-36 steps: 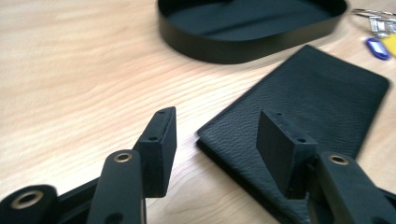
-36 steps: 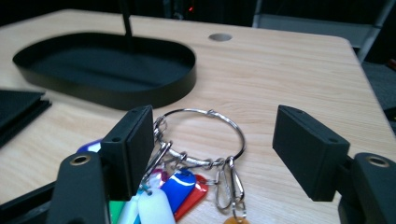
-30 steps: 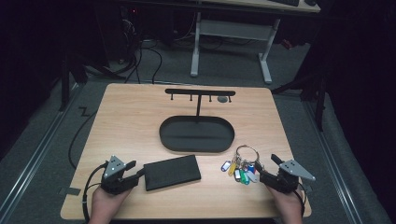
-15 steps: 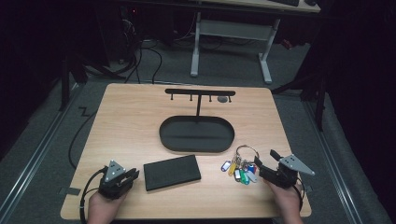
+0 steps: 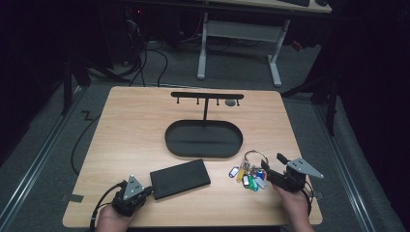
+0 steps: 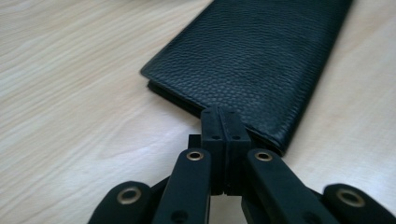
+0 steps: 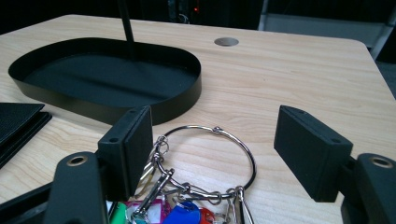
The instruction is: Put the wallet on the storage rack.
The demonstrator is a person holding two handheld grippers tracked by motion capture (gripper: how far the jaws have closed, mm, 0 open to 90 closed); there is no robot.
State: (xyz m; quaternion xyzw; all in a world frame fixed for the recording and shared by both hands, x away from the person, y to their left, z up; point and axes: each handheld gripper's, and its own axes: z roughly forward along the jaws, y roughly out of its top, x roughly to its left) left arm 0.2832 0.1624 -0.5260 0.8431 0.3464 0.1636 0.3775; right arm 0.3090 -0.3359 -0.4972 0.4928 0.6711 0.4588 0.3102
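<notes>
Left gripper (image 6: 219, 135): jaws closed, empty, tips at the near corner of flat black leather wallet (image 6: 254, 58).
Right gripper (image 7: 212, 154): jaws wide apart, straddling silver key ring with coloured tags (image 7: 210, 161).
Room: bare wooden desk (image 5: 130, 130) left of black oval metal tray (image 5: 203, 139).

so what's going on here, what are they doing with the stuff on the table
A person holds a gripper in each hand at a wooden table. The left gripper is shut, its fingers pressed together at the near edge of a black leather wallet that lies flat. The right gripper is open, its fingers on either side of a key ring with coloured tags, not yet closed on it. Behind them stands an empty black oval tray with a hook stand.
</notes>
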